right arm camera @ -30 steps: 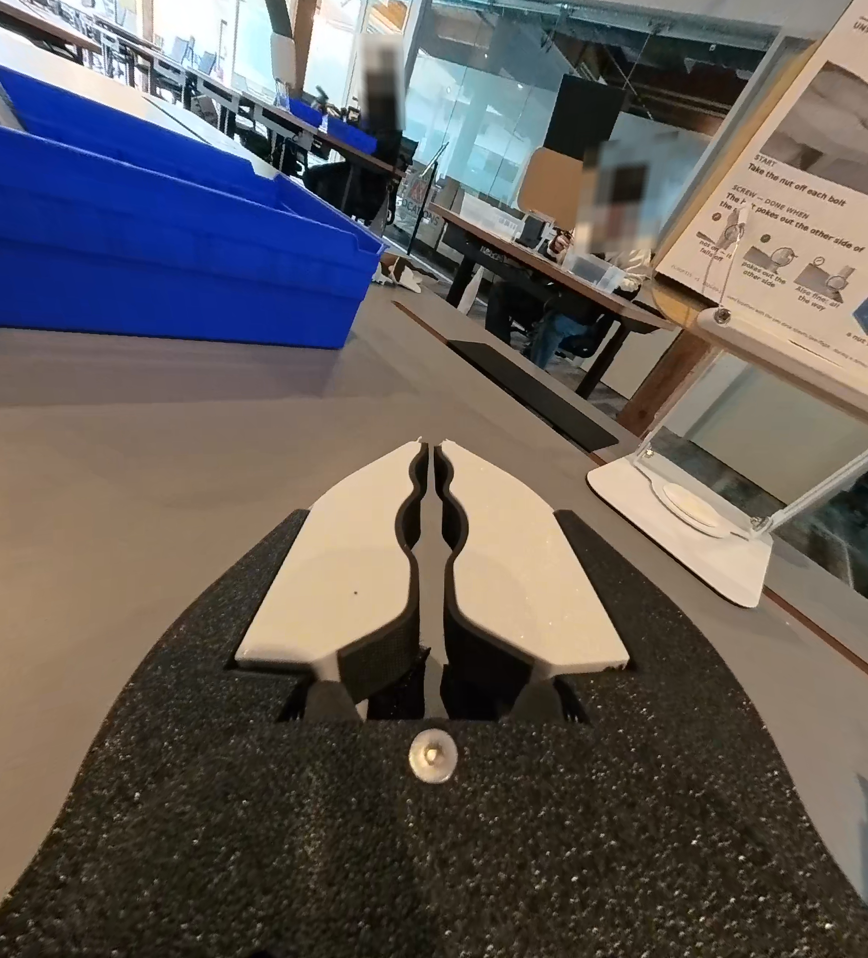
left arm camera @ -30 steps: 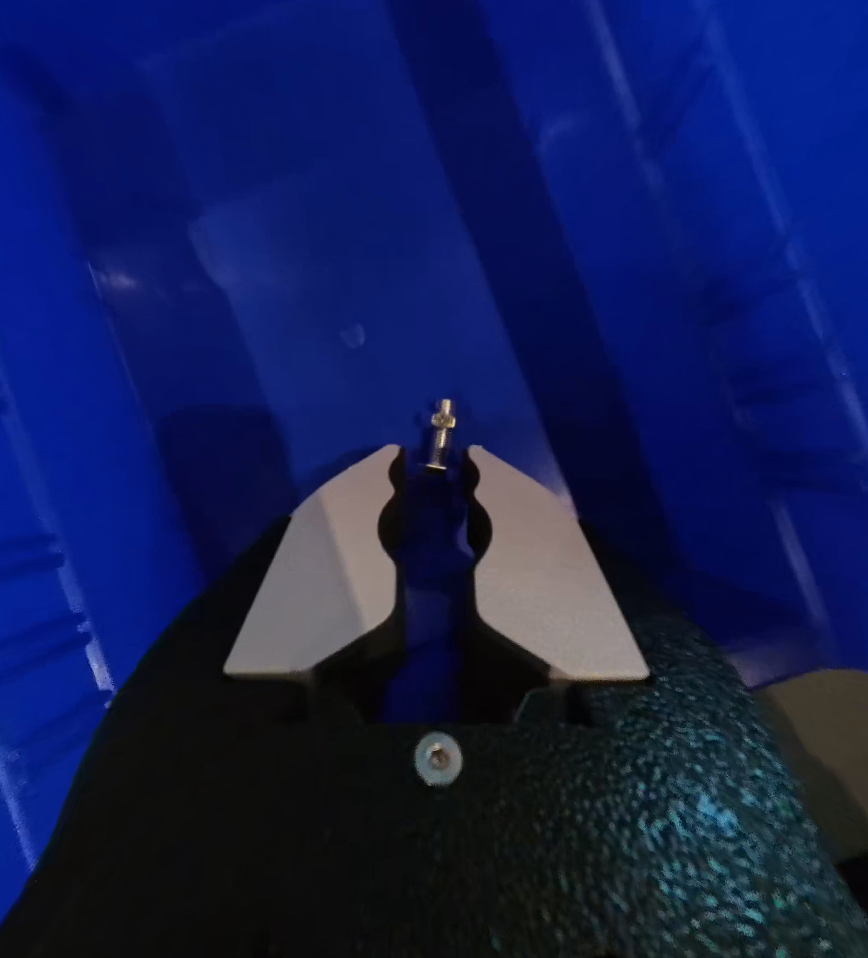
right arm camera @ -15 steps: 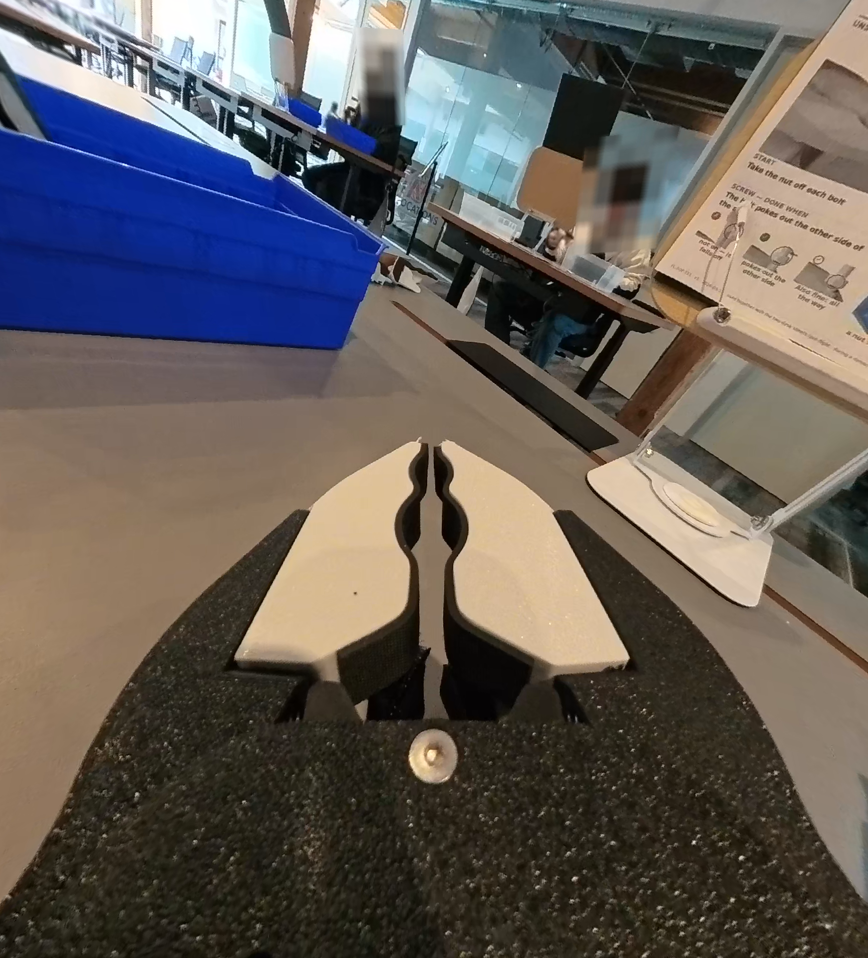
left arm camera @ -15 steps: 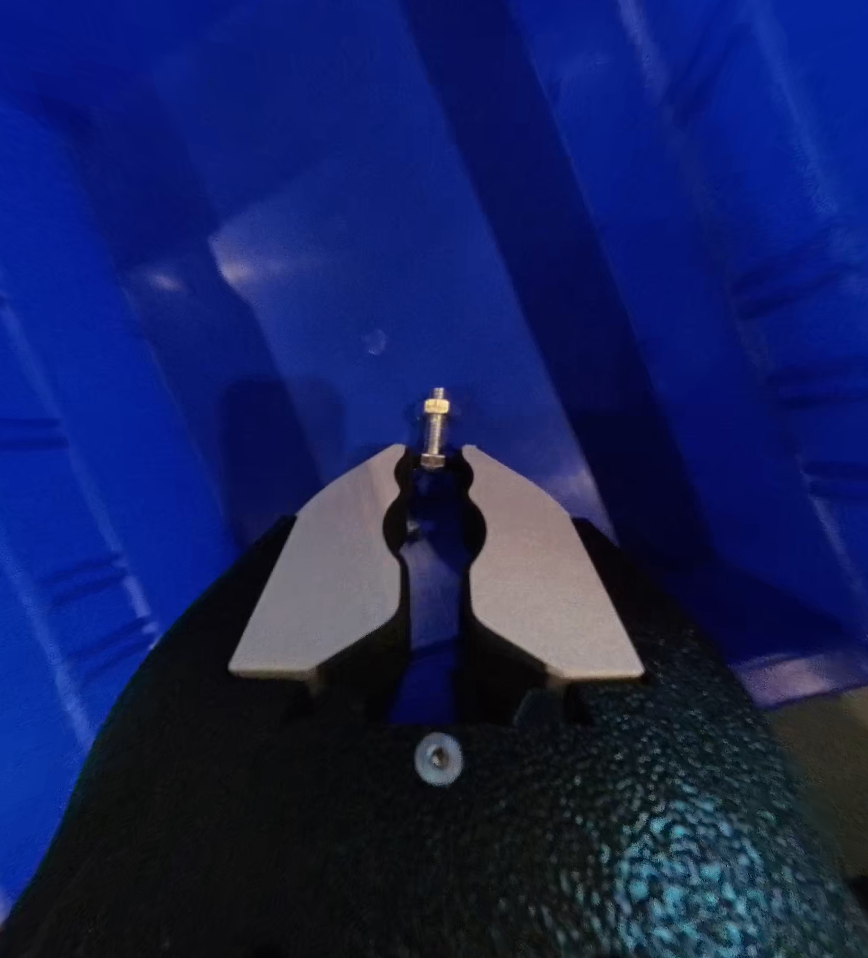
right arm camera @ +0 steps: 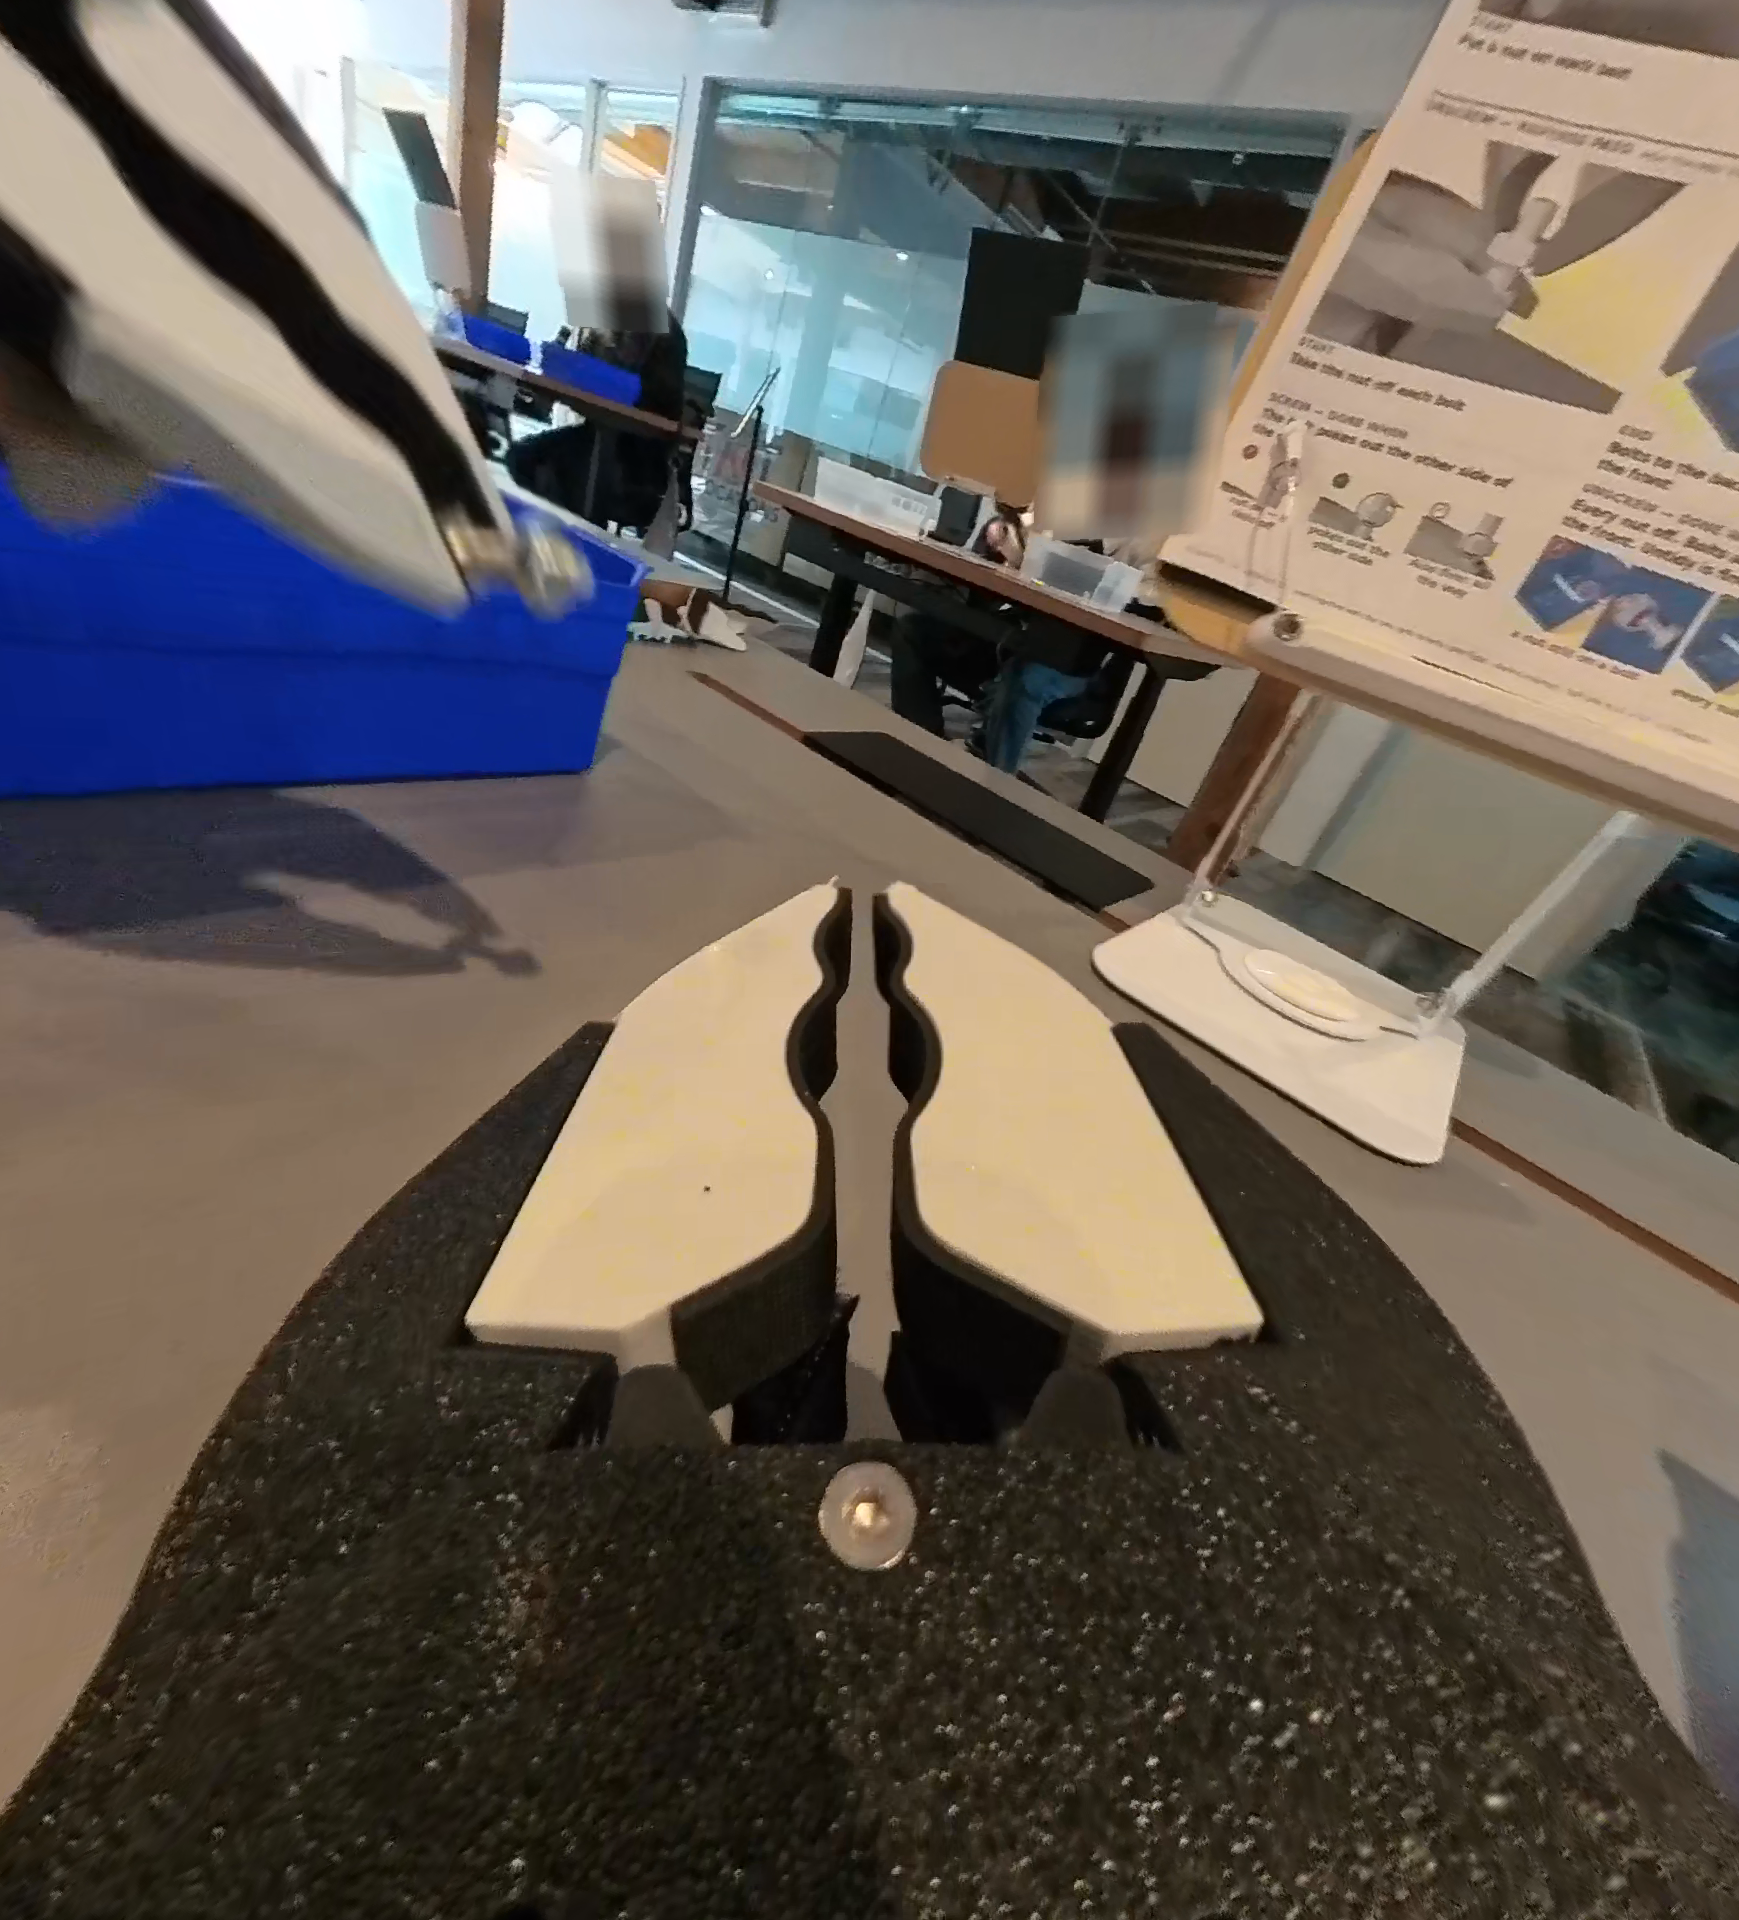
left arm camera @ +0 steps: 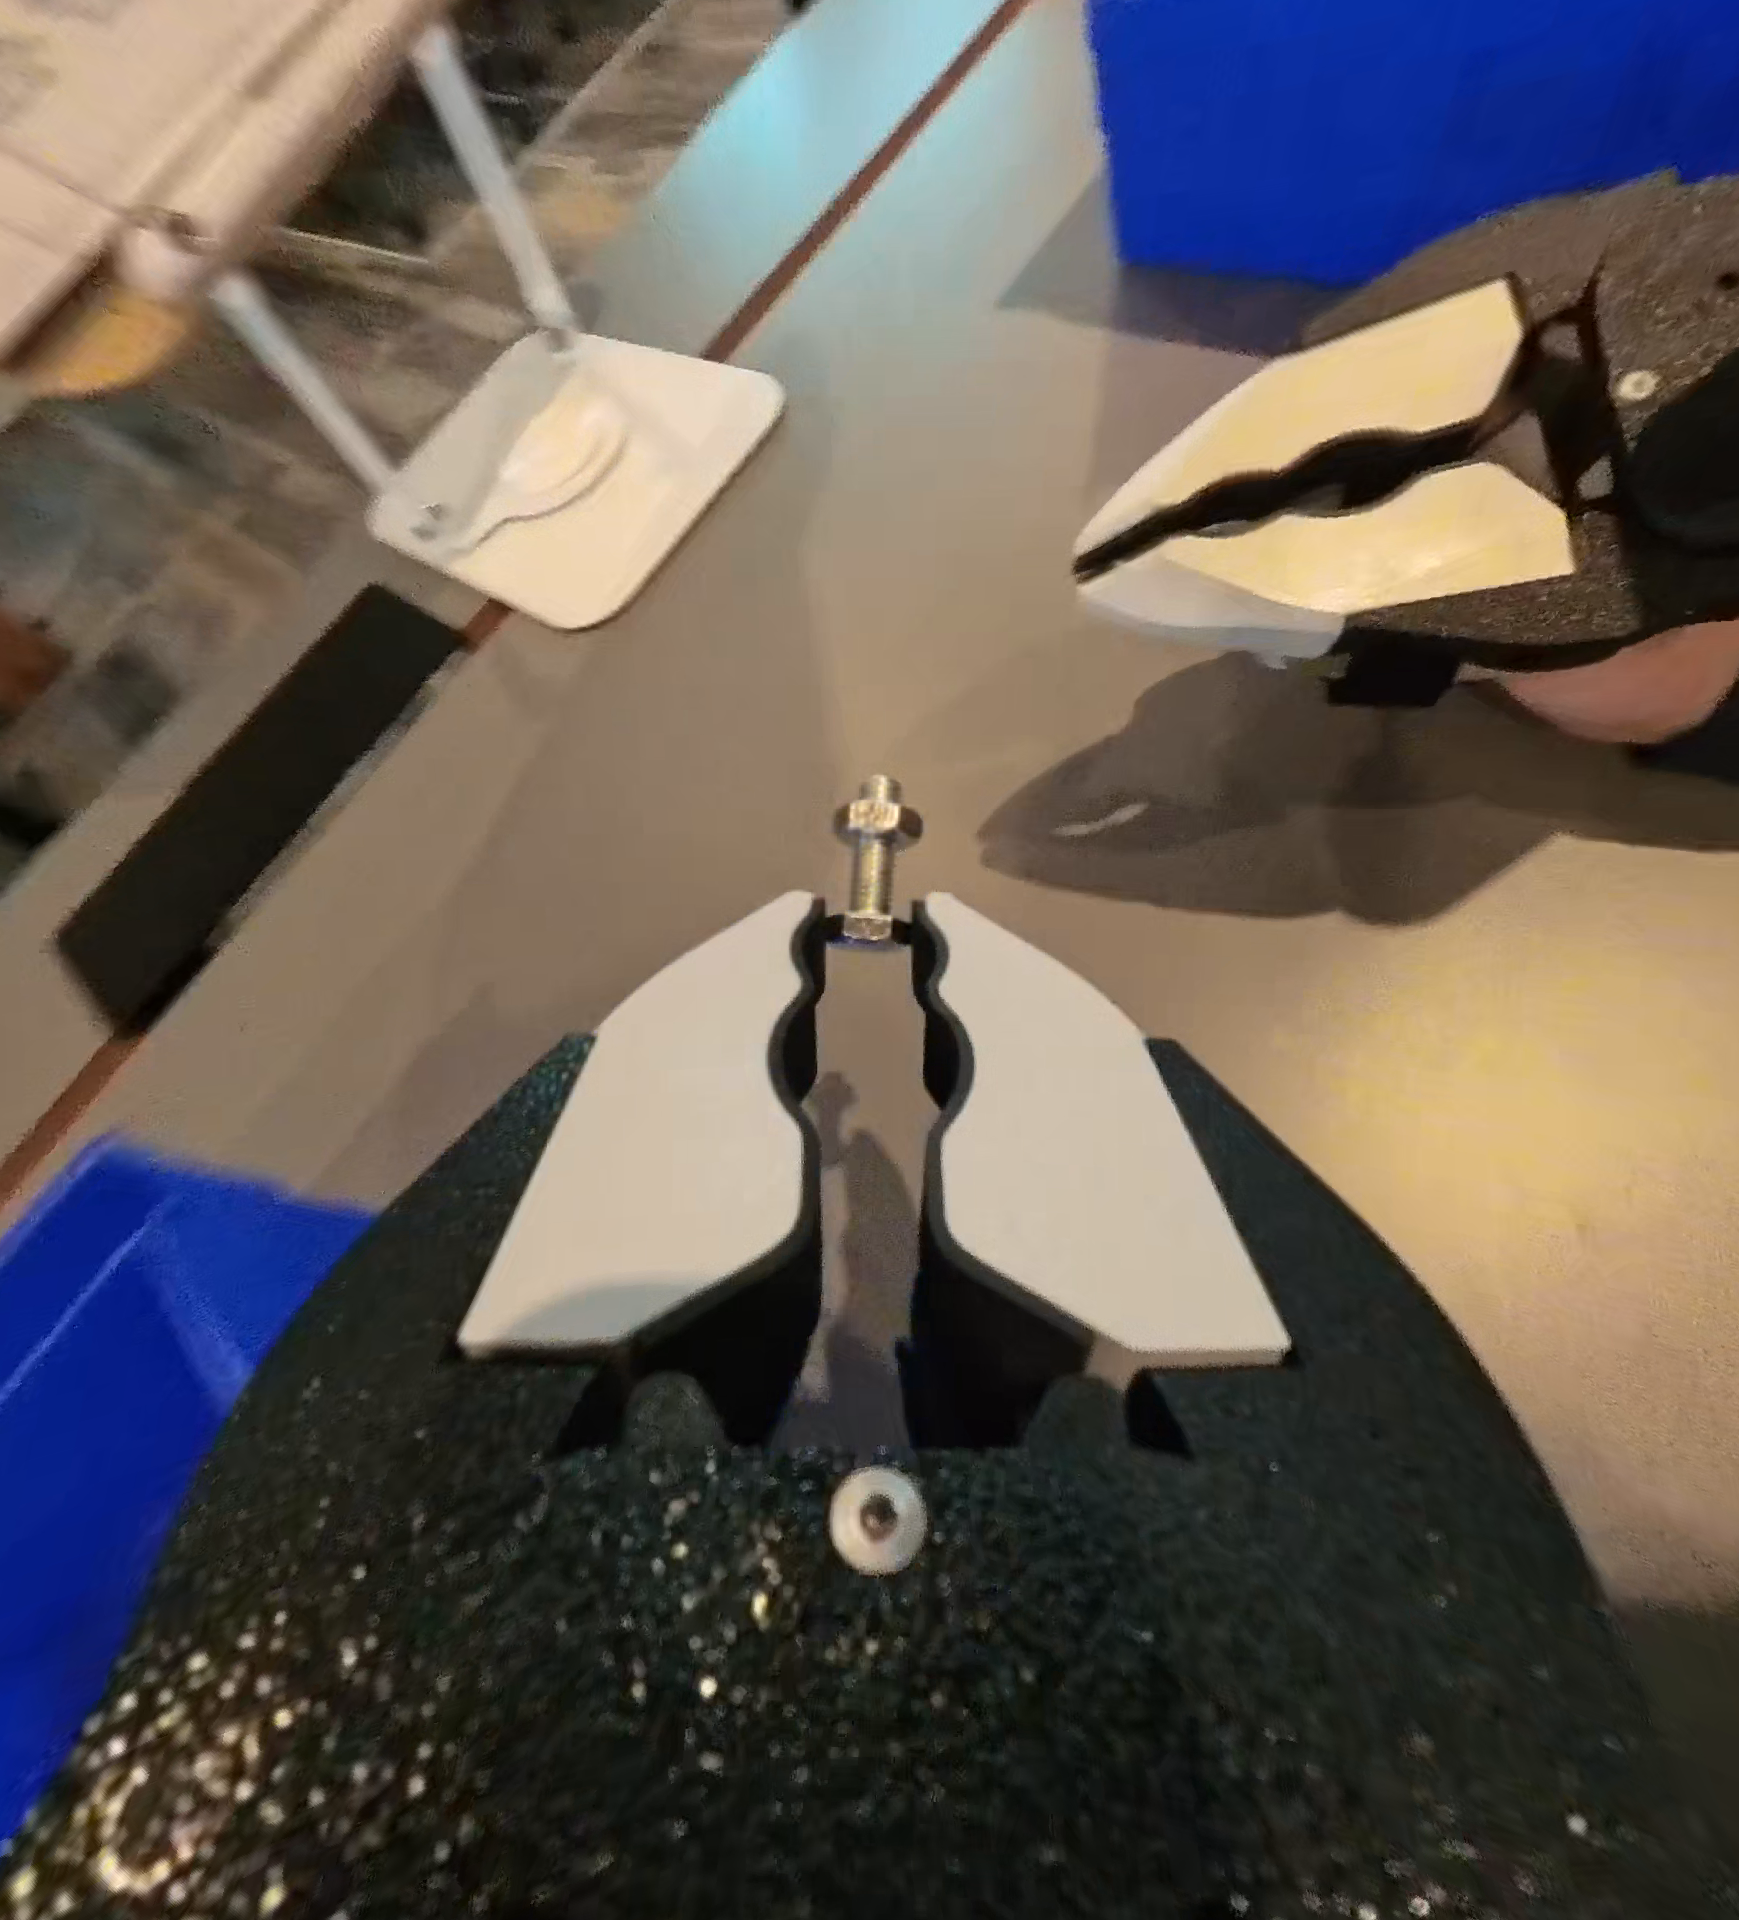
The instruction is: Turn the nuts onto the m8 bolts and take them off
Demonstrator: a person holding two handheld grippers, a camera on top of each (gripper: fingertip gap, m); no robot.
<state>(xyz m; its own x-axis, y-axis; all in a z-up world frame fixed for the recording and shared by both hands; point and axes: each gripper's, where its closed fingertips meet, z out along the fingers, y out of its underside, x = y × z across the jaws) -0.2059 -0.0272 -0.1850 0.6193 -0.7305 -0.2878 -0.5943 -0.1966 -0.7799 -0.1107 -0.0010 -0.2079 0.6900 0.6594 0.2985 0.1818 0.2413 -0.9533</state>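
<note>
Above the grey worktop (left arm camera: 1260, 1039), out of the blue plastic bin (left arm camera: 86, 1351), our left tongs (left arm camera: 870, 920) clench a silver bolt (left arm camera: 873, 883), nut (left arm camera: 880, 821) on. Right view: our right tongs (right arm camera: 860, 899) wait nearly closed, empty; unscrewing comes next.

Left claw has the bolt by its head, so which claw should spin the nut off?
Right claw: empty, nearly closed, free beside it. Left claw is occupied clamping the bolt; its nut faces outward.

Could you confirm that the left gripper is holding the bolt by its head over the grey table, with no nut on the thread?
Not quite: the left wrist view shows a nut threaded near the tip of the bolt. The left gripper does grip its head over the grey table.
</note>
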